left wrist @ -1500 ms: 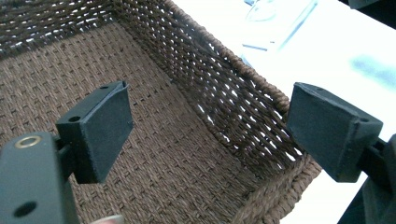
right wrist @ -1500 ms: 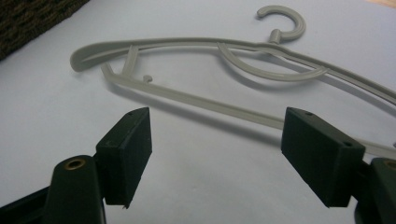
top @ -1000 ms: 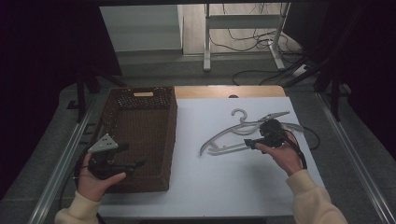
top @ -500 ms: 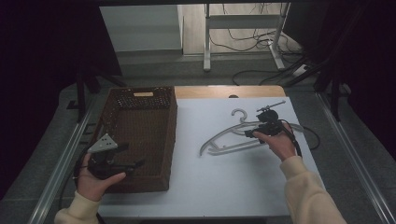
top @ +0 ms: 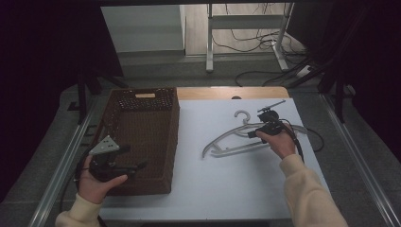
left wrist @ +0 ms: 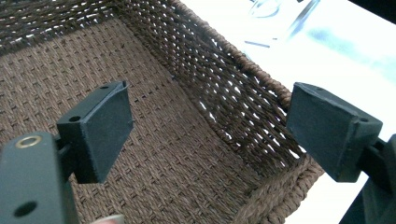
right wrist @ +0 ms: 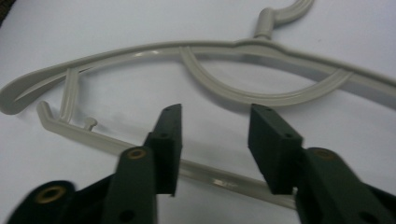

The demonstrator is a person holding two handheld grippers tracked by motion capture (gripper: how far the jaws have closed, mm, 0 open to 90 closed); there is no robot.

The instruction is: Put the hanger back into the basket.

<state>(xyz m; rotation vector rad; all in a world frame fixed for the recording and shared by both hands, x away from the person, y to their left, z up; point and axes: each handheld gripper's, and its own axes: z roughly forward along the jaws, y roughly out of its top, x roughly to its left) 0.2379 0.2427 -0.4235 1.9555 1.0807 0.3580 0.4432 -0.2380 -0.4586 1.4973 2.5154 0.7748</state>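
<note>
Beige plastic hanger (right wrist: 219, 46) w/ its lower bar now between your right gripper (right wrist: 215, 144) jaws, which just narrowed but aren't pinching yet, so grasp's imminent; left gripper (left wrist: 205, 135) hangs agape over basket (top: 142, 142).

Right gripper view: hanger (right wrist: 219, 93) cut off at 3 o'clock, hook tip clipped at 12; its lower bar hidden behind the right tongs (right wrist: 215, 144). Left gripper view: basket (left wrist: 187, 154) cropped at 9 and 6 o'clock, worktop (left wrist: 327, 42) beyond blurred.

smooth plastic hanger (right wrist: 224, 88), rough woven wicker basket (top: 142, 127)
</note>
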